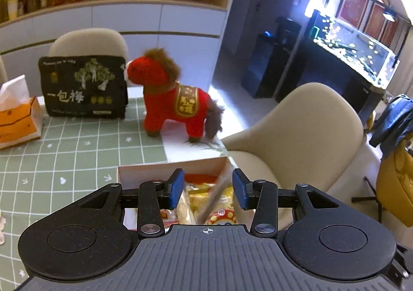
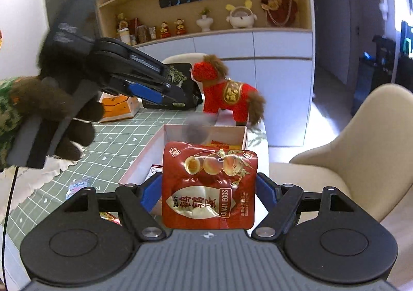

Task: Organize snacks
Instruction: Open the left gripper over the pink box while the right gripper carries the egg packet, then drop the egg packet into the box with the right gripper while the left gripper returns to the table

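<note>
A: Task thing first. Where is it?

B: Red quail egg packet (image 2: 209, 187), upright, clamped between the blue pads of the right gripper (image 2: 209, 191). It sits in front of the open cardboard box (image 2: 144, 159) on the tabletop (image 2: 113, 146).

A: What's in the box?

B: Snack packs (image 1: 206, 203), yellow and orange wrappers, piled in. Labels too blurred to read.

A: Left gripper?

B: Left gripper (image 1: 208, 189) hangs above the box with its jaws apart, nothing between the pads. The snacks seen between them lie below in the box. From the right wrist view it comes in from the left, held by a dark gloved hand (image 2: 62, 110).

A: There's a grey blur at the box's far rim.

B: Dark smudge (image 2: 195, 131), possibly something in motion; can't tell what.

A: Surroundings?

B: Green grid mat (image 1: 77, 156) covers the tabletop. Red plush horse (image 1: 175, 100) stands just behind the box, black plum snack bag (image 1: 84, 86) upright beside its nose, orange tissue box (image 1: 18, 120) further left. Small wrapper (image 2: 78, 185) lies on the mat left of the box. Beige chair (image 1: 304, 136) to the right, lit fish tank (image 1: 356, 48) behind.
</note>
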Action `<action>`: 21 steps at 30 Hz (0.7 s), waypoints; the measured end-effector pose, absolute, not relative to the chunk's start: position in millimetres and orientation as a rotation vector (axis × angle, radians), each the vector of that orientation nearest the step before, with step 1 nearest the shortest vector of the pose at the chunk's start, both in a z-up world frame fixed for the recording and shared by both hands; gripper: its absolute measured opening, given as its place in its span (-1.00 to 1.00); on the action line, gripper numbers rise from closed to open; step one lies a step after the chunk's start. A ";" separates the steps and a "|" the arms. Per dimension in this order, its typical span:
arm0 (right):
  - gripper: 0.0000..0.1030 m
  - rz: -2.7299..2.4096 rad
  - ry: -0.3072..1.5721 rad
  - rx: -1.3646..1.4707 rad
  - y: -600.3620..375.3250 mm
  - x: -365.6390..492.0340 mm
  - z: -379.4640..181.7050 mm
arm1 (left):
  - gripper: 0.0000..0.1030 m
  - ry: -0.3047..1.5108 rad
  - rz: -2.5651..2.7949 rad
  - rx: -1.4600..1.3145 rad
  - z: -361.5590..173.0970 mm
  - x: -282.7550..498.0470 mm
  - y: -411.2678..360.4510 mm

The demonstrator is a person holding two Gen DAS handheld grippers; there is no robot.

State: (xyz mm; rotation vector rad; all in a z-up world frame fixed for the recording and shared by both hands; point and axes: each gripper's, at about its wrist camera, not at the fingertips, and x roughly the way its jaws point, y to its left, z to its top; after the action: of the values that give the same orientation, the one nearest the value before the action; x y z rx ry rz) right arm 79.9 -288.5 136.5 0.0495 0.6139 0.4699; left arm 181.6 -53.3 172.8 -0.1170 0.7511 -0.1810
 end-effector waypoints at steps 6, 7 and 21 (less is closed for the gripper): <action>0.49 0.469 0.606 0.018 -286.9 95.5 150.9 | -0.11 0.710 -0.167 -0.187 184.5 144.4 -39.3; 0.49 0.471 0.594 0.008 -286.2 99.7 158.8 | -0.11 0.706 -0.166 -0.207 184.1 132.6 -33.4; 0.51 0.565 0.868 -0.032 -161.1 247.0 187.0 | -0.11 0.753 0.066 -0.484 108.5 2.6 70.2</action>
State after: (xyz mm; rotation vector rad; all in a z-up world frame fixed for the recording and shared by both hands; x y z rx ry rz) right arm 247.0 -161.1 187.0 -0.0318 0.8680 0.5653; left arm 2.6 70.2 108.5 -0.4835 0.7527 0.0664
